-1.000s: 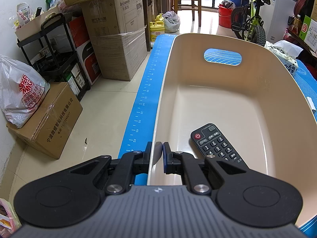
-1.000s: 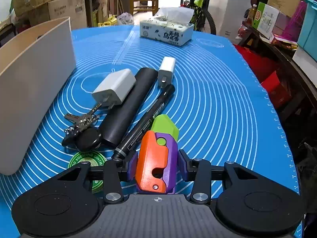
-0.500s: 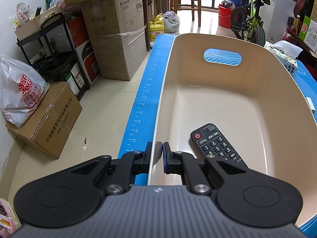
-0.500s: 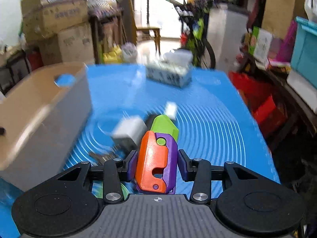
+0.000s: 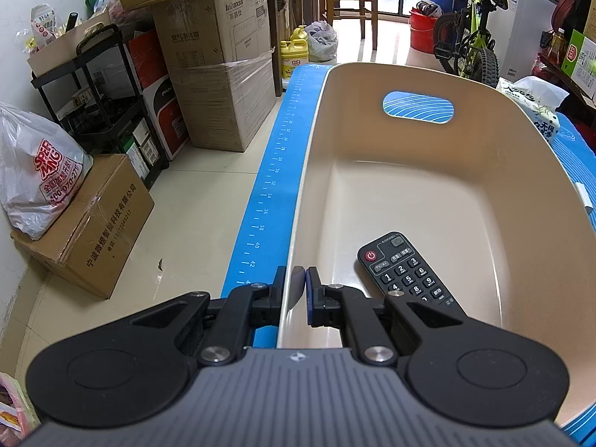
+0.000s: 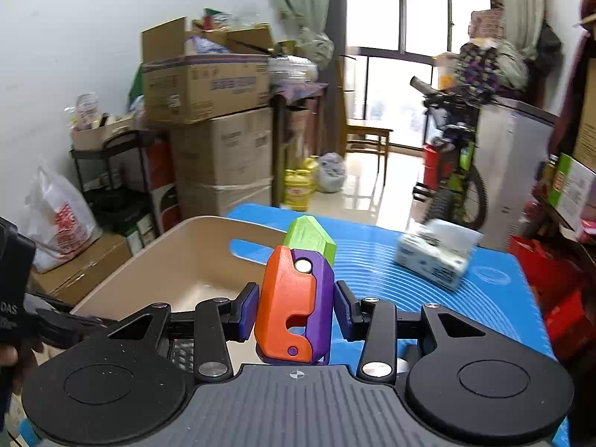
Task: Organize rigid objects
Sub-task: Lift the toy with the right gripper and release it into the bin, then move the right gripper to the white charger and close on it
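My left gripper (image 5: pixel 300 287) is shut on the near left rim of the beige bin (image 5: pixel 484 141), one finger outside the wall and one inside. In the bin's near end lies a black remote (image 5: pixel 406 268). My right gripper (image 6: pixel 297 309) is shut on an orange, purple and green toy (image 6: pixel 294 298) and holds it upright in the air. The toy hangs over the blue mat (image 6: pixel 484 290), just right of the bin (image 6: pixel 167 257). The other table items lie below the right wrist view and do not show.
A tissue box (image 6: pixel 436 253) stands on the far part of the mat. Stacked cartons (image 5: pixel 219 59), a black shelf cart (image 5: pixel 104 108) and a white bag (image 5: pixel 37 178) line the floor left of the table. A bicycle (image 5: pixel 469 33) stands at the back.
My right gripper has risen off the mat with the toy and swung left toward the bin, tilting up; the chargers, marker and keys have dropped out of view. The left gripper has stayed still.
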`<act>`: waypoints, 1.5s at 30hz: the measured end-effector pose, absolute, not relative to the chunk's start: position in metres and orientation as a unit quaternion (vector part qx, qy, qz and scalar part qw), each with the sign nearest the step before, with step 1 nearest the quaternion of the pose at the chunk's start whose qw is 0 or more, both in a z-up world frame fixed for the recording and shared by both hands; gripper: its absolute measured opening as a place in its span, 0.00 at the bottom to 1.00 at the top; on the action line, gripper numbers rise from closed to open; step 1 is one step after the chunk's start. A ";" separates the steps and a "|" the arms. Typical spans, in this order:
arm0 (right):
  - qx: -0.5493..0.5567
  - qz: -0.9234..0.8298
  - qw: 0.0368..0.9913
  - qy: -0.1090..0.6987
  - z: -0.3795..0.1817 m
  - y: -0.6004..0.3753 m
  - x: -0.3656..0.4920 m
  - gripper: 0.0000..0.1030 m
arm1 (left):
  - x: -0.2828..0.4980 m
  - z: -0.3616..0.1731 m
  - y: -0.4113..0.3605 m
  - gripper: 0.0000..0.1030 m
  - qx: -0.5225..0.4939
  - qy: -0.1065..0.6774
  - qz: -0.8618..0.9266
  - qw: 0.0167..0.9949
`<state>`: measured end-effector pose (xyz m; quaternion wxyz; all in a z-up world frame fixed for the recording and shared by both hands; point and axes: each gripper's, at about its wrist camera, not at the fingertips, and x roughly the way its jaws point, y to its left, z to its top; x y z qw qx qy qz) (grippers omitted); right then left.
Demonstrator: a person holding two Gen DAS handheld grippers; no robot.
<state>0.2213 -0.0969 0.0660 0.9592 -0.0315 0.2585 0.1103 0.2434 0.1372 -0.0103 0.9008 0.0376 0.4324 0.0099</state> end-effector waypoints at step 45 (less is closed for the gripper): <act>-0.066 0.162 0.916 0.362 0.039 -0.048 0.268 0.72 | 0.244 -0.011 0.135 0.10 0.039 0.433 0.011 0.900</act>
